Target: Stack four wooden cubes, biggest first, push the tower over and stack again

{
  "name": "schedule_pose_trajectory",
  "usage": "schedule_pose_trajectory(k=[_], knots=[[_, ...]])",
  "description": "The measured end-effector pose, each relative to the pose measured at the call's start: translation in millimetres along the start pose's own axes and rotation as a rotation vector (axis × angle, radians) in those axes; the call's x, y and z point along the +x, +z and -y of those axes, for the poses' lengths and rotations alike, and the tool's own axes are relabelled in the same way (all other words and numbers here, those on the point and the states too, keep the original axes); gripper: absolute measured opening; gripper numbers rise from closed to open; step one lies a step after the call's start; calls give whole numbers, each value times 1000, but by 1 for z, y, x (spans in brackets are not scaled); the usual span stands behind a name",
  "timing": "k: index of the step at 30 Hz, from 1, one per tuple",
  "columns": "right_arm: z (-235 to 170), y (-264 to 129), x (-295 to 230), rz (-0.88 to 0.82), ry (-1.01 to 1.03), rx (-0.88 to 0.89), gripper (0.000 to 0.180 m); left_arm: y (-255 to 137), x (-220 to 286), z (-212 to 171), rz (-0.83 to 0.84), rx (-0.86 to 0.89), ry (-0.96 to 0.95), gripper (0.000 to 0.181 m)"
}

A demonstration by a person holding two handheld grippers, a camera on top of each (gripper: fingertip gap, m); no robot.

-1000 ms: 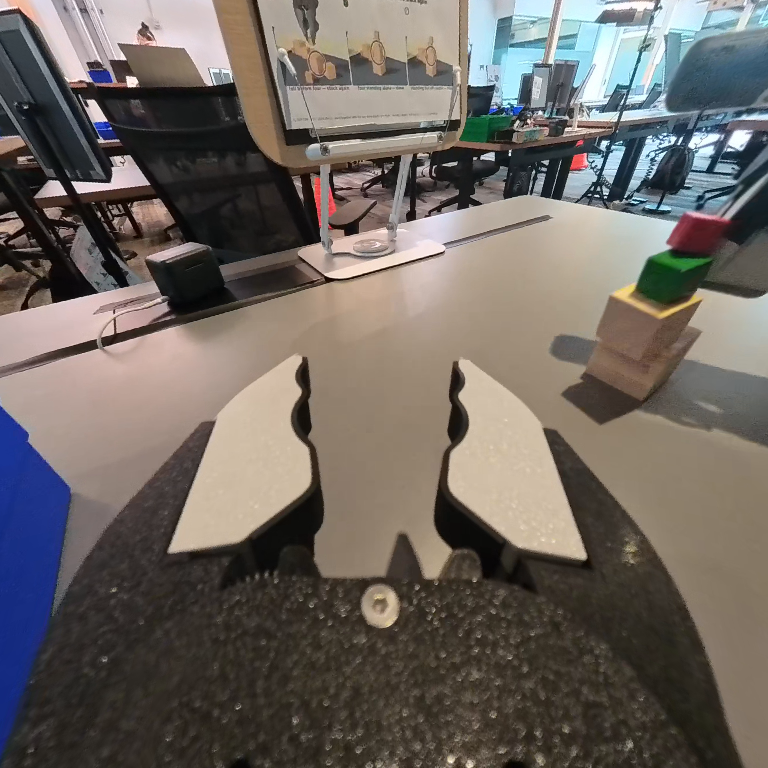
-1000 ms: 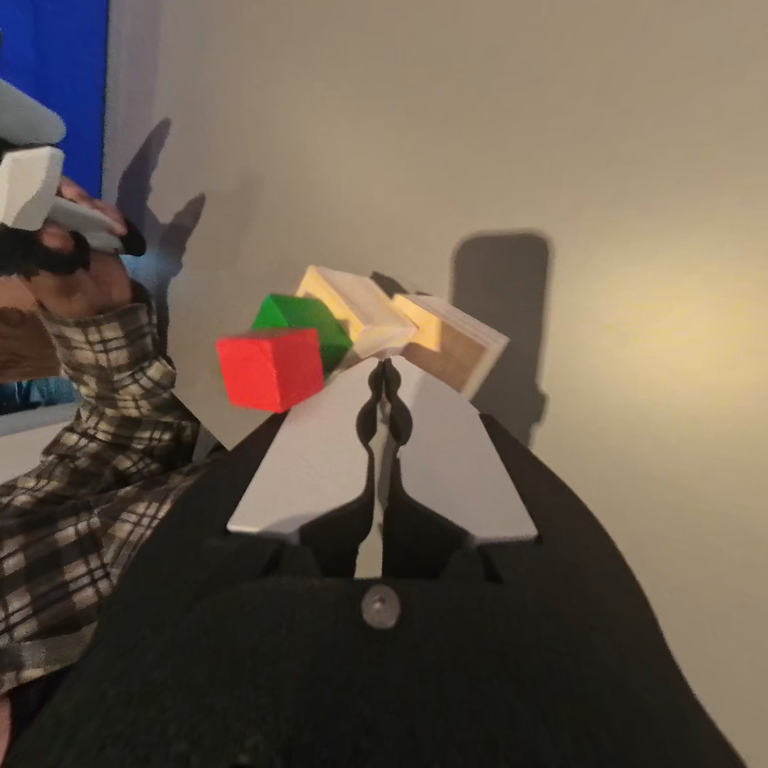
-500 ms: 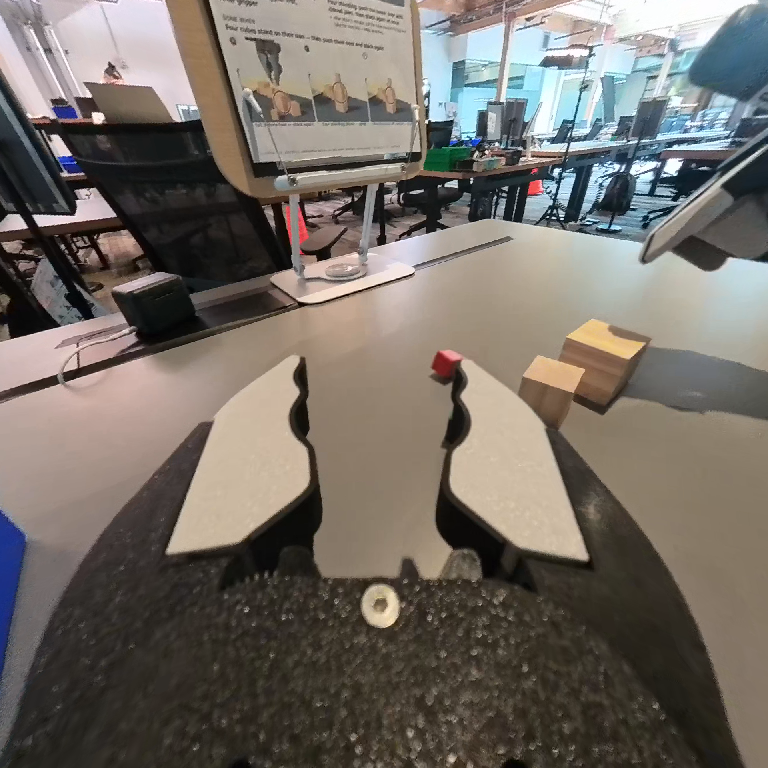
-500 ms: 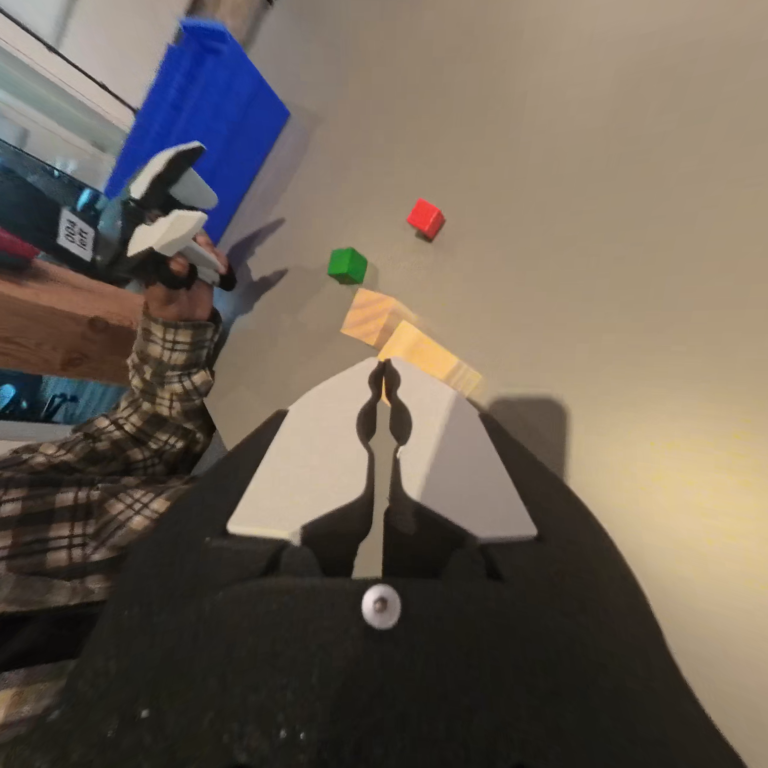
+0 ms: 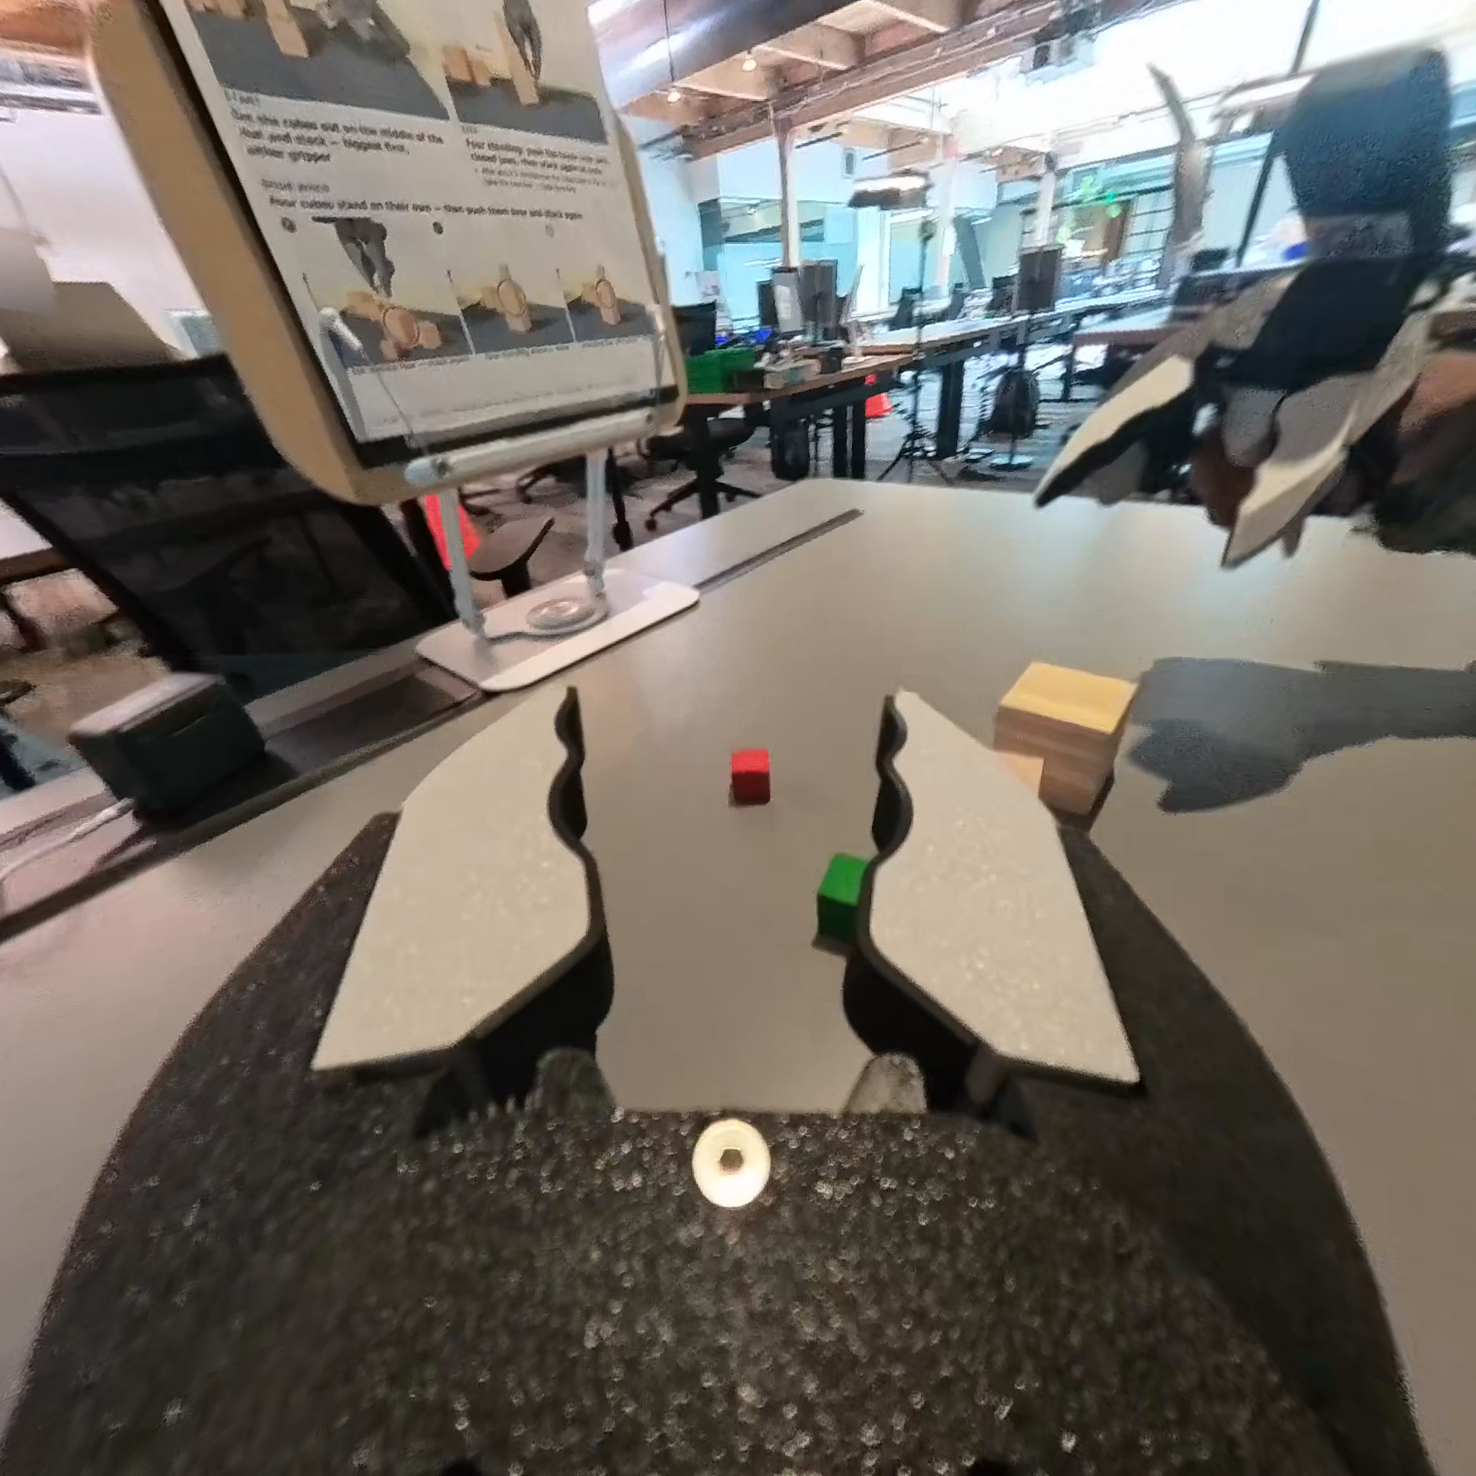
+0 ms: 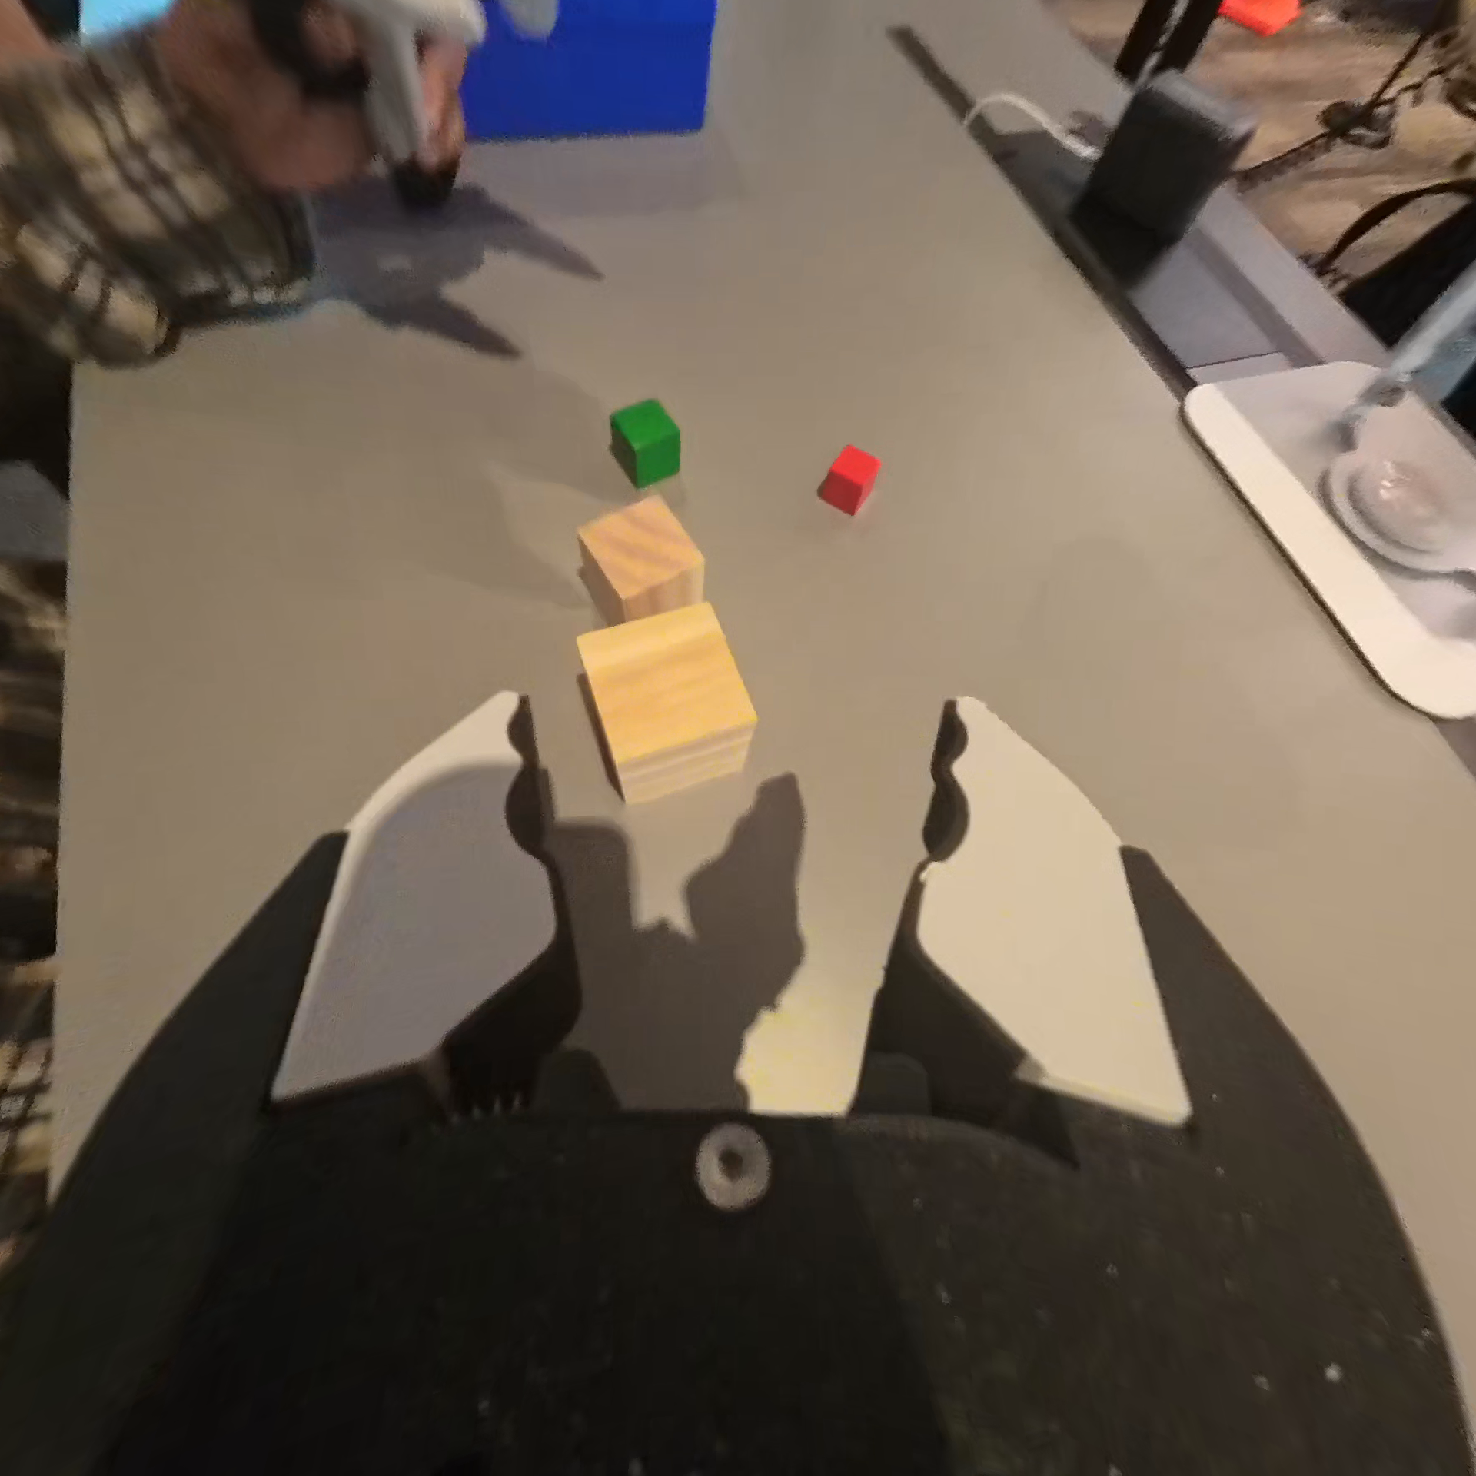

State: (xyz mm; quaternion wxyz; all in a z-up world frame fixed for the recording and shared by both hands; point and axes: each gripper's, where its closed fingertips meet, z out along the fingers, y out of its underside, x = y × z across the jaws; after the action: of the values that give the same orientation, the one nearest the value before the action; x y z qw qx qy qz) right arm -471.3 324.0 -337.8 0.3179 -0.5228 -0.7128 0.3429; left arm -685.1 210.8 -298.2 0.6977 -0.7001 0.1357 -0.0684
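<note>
Open-plan office w/ grey table (image 5: 918, 575) in foreground.
Beyond table edge: black mesh chair (image 5: 200, 495), rows of desks (image 5: 799, 391) w/ monitors (image 5: 807, 299), glass partitions at rear, exposed ceiling beams (image 5: 839, 72) w/ lamps; bright, even light. Blue bin (image 6: 591, 64) at table's far end.

Grey table (image 6: 998, 639), matte. Scattered across it: large wooden cube (image 6: 667, 699), smaller wooden cube (image 6: 639, 555), green cube (image 6: 645, 442), red cube (image 6: 850, 478). Toward the edges, blue bin (image 6: 587, 68), white stand base (image 6: 1326, 527), dark box (image 6: 1150, 172).
</note>
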Motion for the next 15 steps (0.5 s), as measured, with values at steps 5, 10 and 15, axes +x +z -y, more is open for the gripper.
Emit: schedule_pose_trajectory(k=[5, 10, 15], knots=[[1, 23, -11, 105, -135, -165, 95, 31, -6, 20, -139, -56, 55, 68], [6, 30, -13, 119, -147, -184, 94, 63, 51, -20, -283, -258, 122, 66], [-2, 29, -14, 136, -123, -192, 94, 81, 94, -66, -330, -405, 84, 62]])
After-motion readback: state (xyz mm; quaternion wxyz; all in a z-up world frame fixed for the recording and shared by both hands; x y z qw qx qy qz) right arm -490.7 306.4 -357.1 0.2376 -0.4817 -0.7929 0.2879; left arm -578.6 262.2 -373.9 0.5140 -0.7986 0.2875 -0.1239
